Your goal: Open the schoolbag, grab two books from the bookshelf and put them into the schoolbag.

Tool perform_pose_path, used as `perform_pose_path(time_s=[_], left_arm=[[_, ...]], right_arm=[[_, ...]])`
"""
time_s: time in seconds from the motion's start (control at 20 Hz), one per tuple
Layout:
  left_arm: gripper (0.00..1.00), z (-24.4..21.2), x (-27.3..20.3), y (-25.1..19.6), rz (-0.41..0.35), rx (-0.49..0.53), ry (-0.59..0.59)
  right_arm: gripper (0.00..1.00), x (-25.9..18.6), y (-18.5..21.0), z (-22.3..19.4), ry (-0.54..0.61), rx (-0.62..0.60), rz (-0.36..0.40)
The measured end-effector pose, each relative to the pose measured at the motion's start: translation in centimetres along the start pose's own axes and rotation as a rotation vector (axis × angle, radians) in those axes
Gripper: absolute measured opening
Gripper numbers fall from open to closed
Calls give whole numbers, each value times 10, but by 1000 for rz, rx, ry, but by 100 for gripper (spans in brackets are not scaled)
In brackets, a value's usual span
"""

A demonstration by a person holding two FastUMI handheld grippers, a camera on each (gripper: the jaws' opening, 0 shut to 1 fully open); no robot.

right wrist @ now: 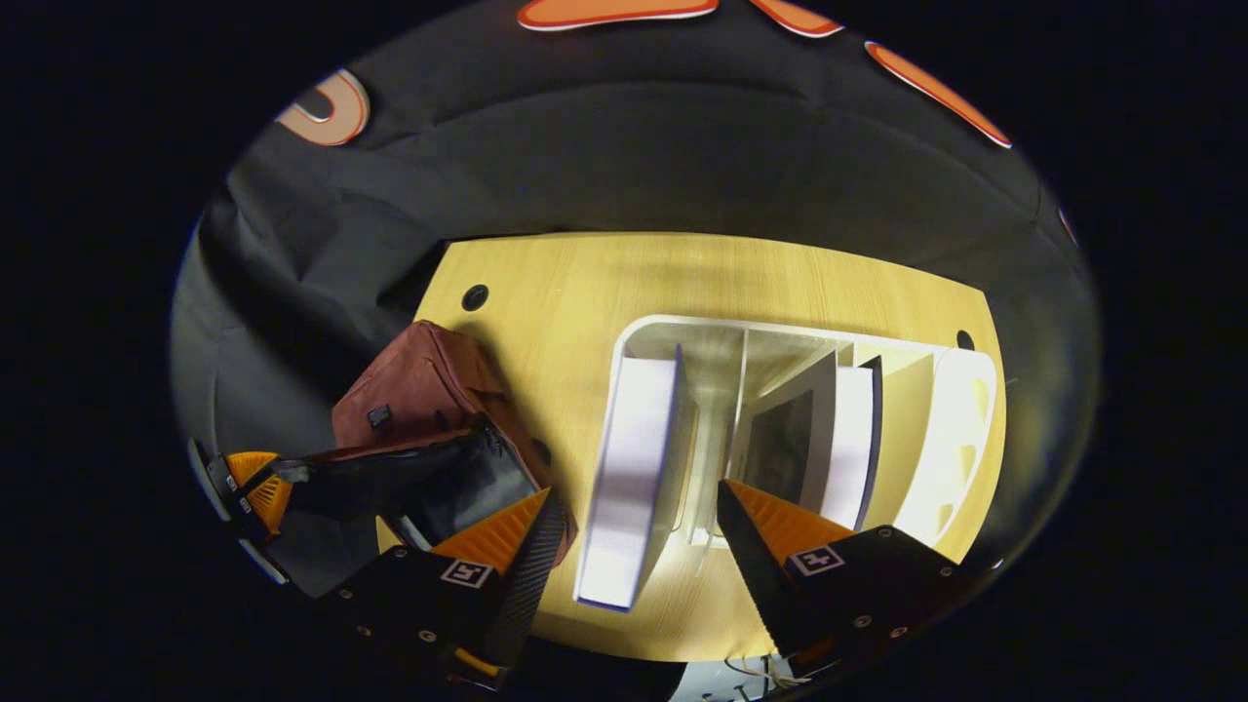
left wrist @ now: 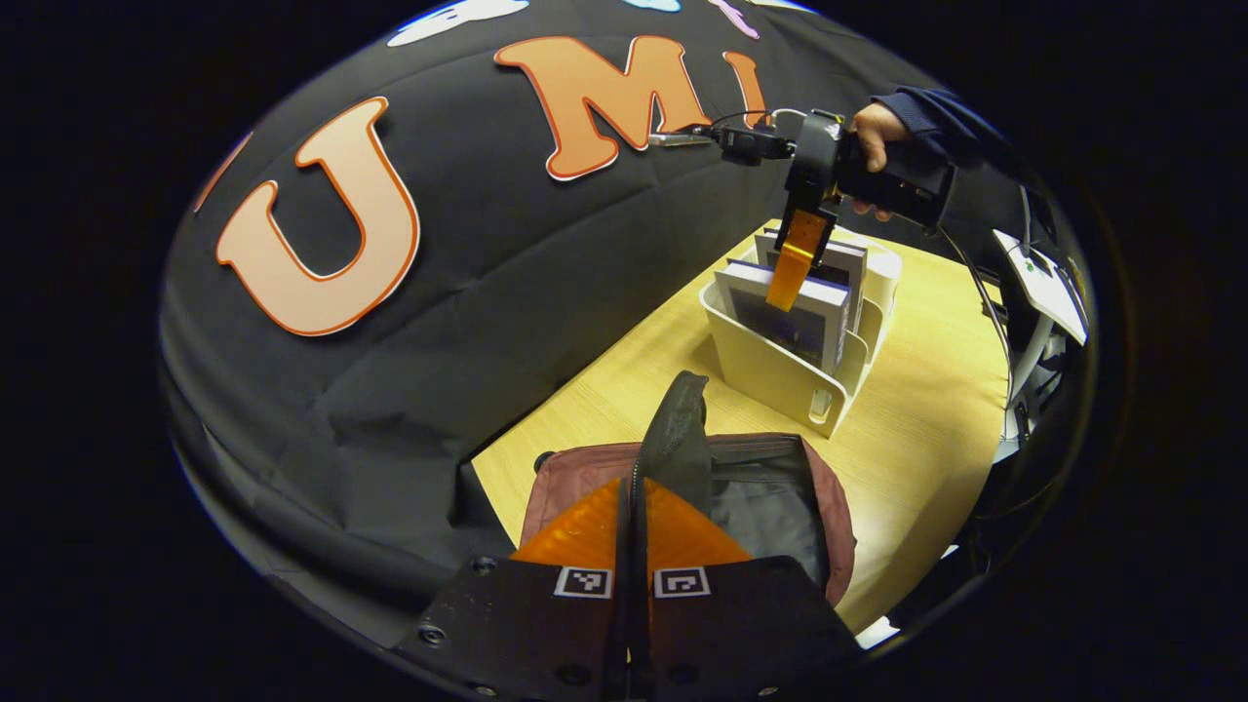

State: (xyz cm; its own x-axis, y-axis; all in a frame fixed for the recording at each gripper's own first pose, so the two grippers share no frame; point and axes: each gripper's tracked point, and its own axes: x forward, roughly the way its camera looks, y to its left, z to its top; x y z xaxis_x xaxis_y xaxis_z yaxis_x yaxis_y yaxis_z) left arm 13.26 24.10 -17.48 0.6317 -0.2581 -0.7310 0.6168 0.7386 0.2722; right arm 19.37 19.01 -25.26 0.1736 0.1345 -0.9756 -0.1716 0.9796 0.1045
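The maroon schoolbag (left wrist: 780,468) lies on the wooden table (left wrist: 926,390), its mouth held wide and its black lining showing. My left gripper (left wrist: 634,483) is shut on the bag's black flap (left wrist: 678,429) and holds it up. The white bookshelf (left wrist: 780,375) stands beyond the bag with two books (left wrist: 795,312) upright in it. A hand holds my right gripper (left wrist: 792,283) pointing down over the books. In the right gripper view that gripper (right wrist: 636,489) is open, its fingers on either side of a thick book (right wrist: 634,429). A second book (right wrist: 838,429) stands one slot to the right. The bag (right wrist: 419,390) and left gripper (right wrist: 255,487) lie to the left.
A white stand (left wrist: 1038,283) with cables rises past the table's right edge. The table top has a round cable hole (right wrist: 475,297) near the bag and another (right wrist: 964,339) behind the bookshelf. The black cloth wall runs close along the table's far side.
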Motion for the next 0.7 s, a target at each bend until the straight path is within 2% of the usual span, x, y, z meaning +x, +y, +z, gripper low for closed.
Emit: perform_pose_path(time_s=[0.15,0.25,0.35,0.4,0.45,0.5,0.6,0.65,0.7], left_arm=[[1,-2,2,3,-1,-5,1],[2,-2,5,4,-1,-4,-2],[1,-4,3,3,-3,-5,-2],[2,-4,3,3,-3,-4,-3],[2,-4,3,3,-3,-4,-2],[1,-4,3,3,-3,-3,-3],[2,-5,3,3,-5,-1,-5],[2,-5,3,3,-5,-3,-4],[2,-5,3,2,-8,-4,-4]], right_arm=[[93,8,-3,9,9,-17,-45],[87,15,-2,11,32,-18,-51],[78,23,0,8,57,-19,-65],[70,27,-1,7,68,-22,-80],[55,28,-4,5,77,-23,-98],[52,33,-9,4,82,-20,-125],[38,32,-12,3,102,7,-136],[46,29,-12,1,115,15,-140],[36,27,-13,-1,128,16,-140]])
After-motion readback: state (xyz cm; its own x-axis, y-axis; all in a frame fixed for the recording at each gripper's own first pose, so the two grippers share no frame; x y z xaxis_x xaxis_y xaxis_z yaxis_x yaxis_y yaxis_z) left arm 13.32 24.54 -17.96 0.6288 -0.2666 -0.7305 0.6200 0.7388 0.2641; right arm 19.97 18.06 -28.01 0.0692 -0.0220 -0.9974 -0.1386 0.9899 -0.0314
